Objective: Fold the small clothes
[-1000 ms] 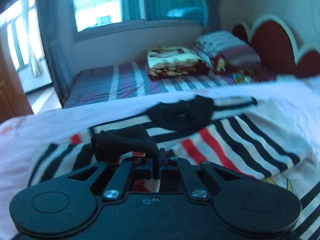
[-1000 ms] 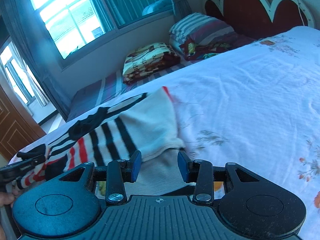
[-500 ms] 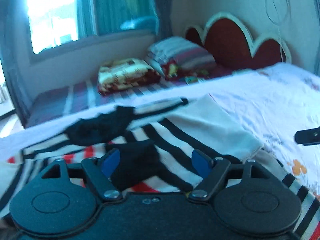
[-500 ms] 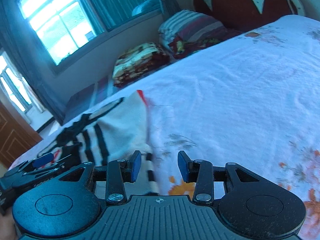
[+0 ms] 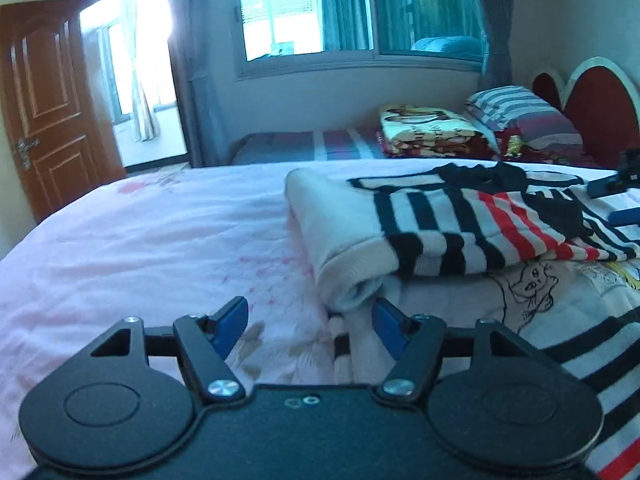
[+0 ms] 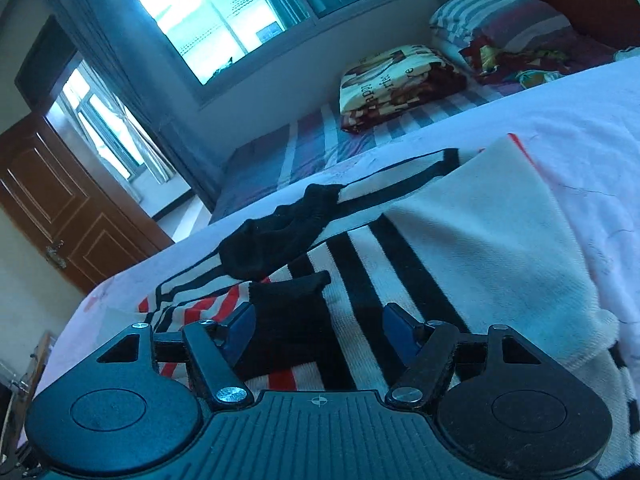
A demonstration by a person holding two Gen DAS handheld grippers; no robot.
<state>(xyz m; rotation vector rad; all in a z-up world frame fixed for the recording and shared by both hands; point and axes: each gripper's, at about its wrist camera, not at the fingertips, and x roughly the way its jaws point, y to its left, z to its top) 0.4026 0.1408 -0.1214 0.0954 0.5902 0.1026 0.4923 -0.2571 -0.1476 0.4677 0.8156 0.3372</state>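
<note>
Striped knit sweater [image 5: 460, 224] lies half-folded on the pink bedsheet [image 5: 160, 232], sleeves turned in — both grippers, left [image 5: 308, 322] and right [image 6: 318, 326], have just been opening with nothing pinched, so the next fold likely wants even grips on the near hem.

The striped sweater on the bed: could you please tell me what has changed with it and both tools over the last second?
The left tool let go of the black cuff it pinched and swung to the striped sweater's folded left edge; its jaws have just narrowed a little but stand open, gripping nothing. The right tool moved from the right edge over the sweater's middle, jaws just widening, empty. The sweater stays folded on the bed, black collar uppermost.
</note>
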